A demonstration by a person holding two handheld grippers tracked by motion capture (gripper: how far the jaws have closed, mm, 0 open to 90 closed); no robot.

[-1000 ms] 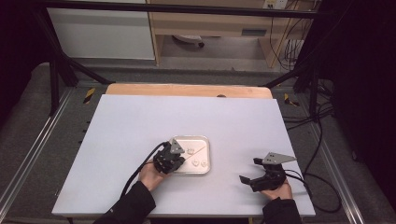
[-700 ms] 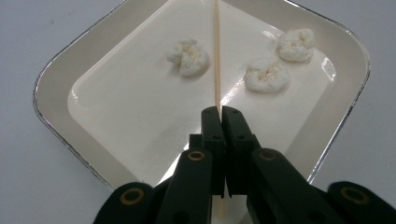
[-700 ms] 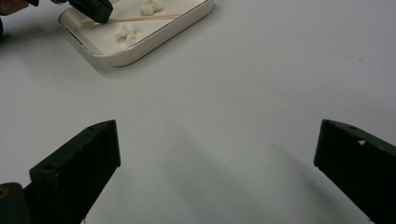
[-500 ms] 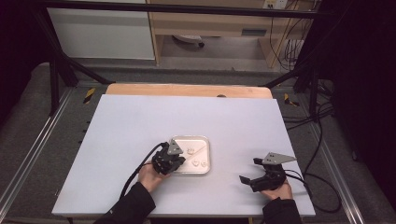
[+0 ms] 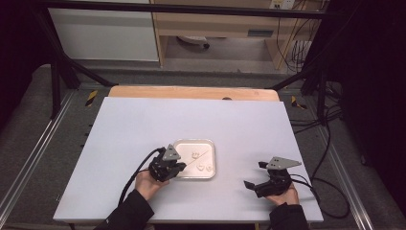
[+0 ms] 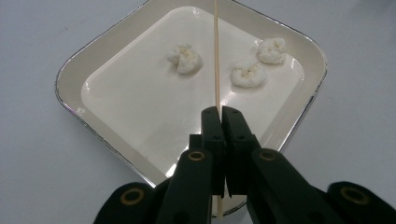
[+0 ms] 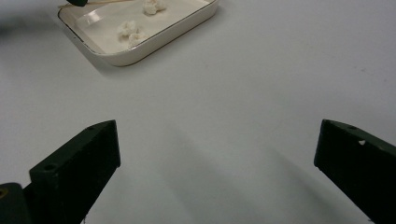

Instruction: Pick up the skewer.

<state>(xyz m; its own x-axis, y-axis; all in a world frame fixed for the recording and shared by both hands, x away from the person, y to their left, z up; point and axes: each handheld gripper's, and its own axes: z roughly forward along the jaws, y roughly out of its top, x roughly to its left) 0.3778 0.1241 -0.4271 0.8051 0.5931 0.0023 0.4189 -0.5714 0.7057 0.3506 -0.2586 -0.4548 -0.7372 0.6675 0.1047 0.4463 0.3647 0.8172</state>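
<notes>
The left tongs (image 6: 218, 114) are pressed together on a thin wooden skewer (image 6: 216, 56), pinching it near its lower end so that most of its length runs straight ahead of the jaws, out over the tray (image 6: 74, 70). In the high view the left tongs (image 5: 178, 168) sit at the tray's near left corner, with the skewer (image 5: 203, 154) a faint line slanting across the tray (image 5: 209, 143) towards its far right.

That long axis is what the coming move turns on. Three small white lumps lie on the tray floor: one lump (image 6: 185, 58) just left of the skewer's line, and two lumps (image 6: 248, 73) (image 6: 272, 50) to its right, all ahead of the jaws and none yet on the stick. Whether the tip touches the tray cannot be told. To spear a lump, I judge the skewer would have to swing slightly sideways and tilt down; the left-hand lump and the nearer right-hand one lie closest to its line.

The right tongs (image 5: 261, 175) rest well apart from the tray on the table (image 5: 119, 124), jaws spread wide with nothing between them; from the right gripper view the tray (image 7: 140, 51) lies far ahead to the left, so the left hand is the nearer one
</notes>
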